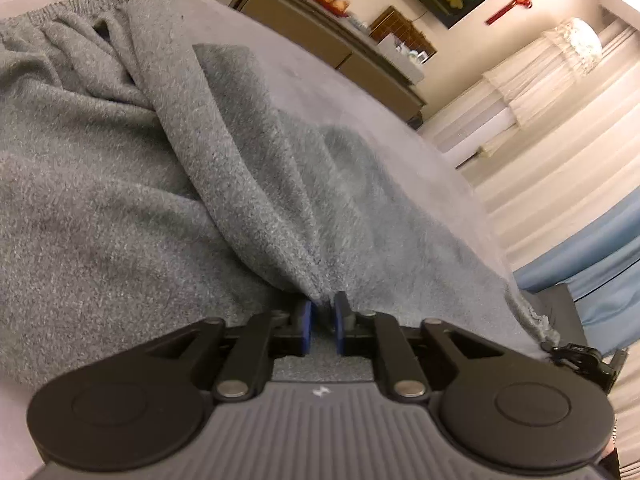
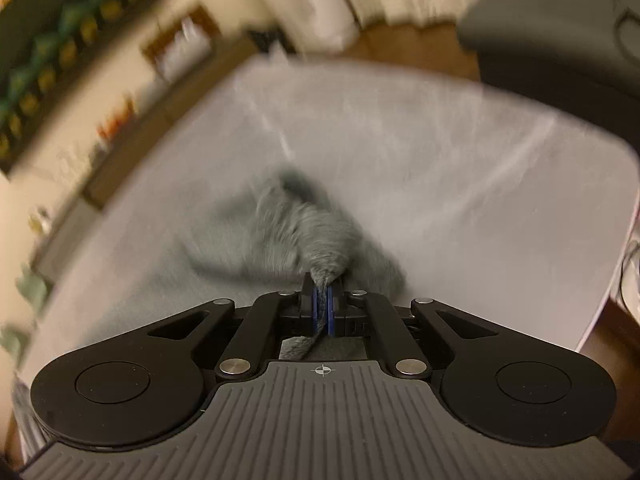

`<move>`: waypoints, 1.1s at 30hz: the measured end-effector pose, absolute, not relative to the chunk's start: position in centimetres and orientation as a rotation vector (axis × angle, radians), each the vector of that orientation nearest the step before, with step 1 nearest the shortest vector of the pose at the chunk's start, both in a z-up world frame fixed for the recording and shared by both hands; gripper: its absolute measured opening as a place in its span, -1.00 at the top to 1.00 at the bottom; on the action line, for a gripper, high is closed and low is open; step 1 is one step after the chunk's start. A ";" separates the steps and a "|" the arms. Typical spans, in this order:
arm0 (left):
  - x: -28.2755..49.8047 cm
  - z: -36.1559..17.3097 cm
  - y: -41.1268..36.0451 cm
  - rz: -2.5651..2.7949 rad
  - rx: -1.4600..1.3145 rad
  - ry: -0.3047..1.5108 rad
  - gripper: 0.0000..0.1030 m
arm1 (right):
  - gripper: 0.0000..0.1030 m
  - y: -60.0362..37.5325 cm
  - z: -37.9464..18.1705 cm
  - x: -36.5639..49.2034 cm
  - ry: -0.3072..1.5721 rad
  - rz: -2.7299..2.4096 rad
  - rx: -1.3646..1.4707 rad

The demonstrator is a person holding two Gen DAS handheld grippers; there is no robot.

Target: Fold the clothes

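L grip: I pinch garment edge, jaws near closed, lifting it off bed.
R grip: clamped on bunched cloth, to carry fold.

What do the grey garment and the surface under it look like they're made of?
Grey garment: seemingly a fuzzy knit or fleece, matte heathered grey, with visible nap, soft thick folds and a gathered elastic waistband. Table covering: apparently smooth pale cloth, matte, with faint creases; motion blur in the right wrist view leaves its weave unclear.
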State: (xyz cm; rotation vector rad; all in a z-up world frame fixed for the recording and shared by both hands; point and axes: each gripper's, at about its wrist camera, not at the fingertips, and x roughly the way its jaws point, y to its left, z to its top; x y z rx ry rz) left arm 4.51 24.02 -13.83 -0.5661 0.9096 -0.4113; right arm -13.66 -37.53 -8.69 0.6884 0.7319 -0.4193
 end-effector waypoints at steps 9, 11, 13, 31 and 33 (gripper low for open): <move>1.9 -12.1 28.0 -0.293 -0.608 0.851 0.48 | 1.00 -38.3 -10.0 -11.3 0.794 -0.453 0.620; 1.0 -11.9 30.2 -0.226 -0.648 0.824 0.48 | 1.00 -39.0 -10.0 -10.1 0.798 -0.472 0.585; 0.4 -12.1 32.6 -0.142 -0.691 0.816 0.49 | 1.00 -39.8 -9.9 -8.5 0.801 -0.513 0.548; 0.6 -11.8 39.3 0.061 -0.652 0.831 0.70 | -0.11 -23.9 -7.6 -8.6 0.782 -0.253 0.283; 0.7 -11.7 39.7 0.053 -0.679 0.823 0.76 | -0.01 -26.3 -9.5 -8.8 0.813 -0.332 0.327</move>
